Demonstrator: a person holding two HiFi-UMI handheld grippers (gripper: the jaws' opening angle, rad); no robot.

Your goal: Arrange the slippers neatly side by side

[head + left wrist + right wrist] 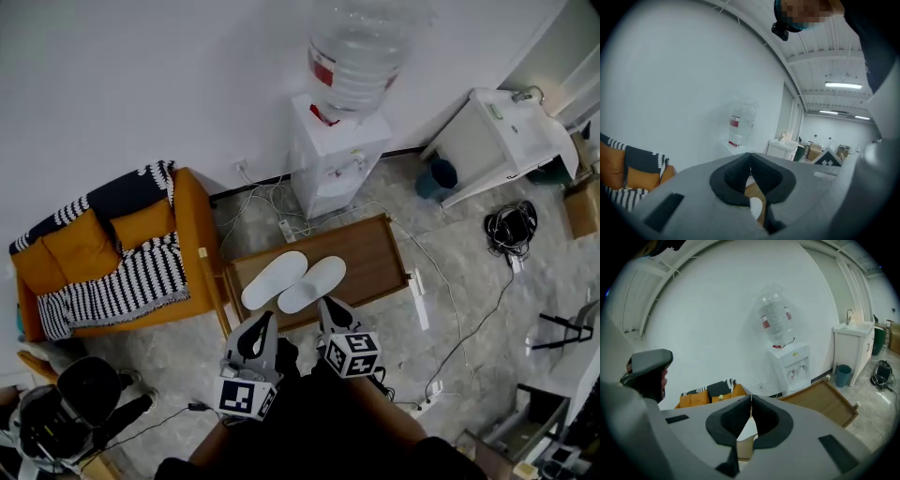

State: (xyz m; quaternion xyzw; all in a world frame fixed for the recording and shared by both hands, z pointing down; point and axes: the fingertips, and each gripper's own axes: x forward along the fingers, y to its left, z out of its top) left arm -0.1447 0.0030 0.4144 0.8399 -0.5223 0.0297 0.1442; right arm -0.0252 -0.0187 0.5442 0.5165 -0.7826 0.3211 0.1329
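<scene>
The two white slippers (292, 280) lie on the low wooden board (380, 251) at the middle of the head view. They are parallel and touching along their long sides, with toes toward the upper right. Judged from that, the pair already sits neatly and little remains to do.

The left gripper (265, 321) and the right gripper (327, 305) sit just below the heels, one behind each slipper. Each gripper's own view shows its jaws pressed together with nothing between them, and only a sliver of white slipper shows beyond the pads. Closed tips would suit nudging a heel rather than lifting. From above, the right gripper's tip may touch the nearer heel, but I cannot be sure.

An orange armchair (187, 220) with a striped throw crowds the board's left end. A water dispenser (336, 161) stands just behind it at upper centre. Cables (265, 204) trail along the wall and off to the right, so the near edge is the freest approach.
</scene>
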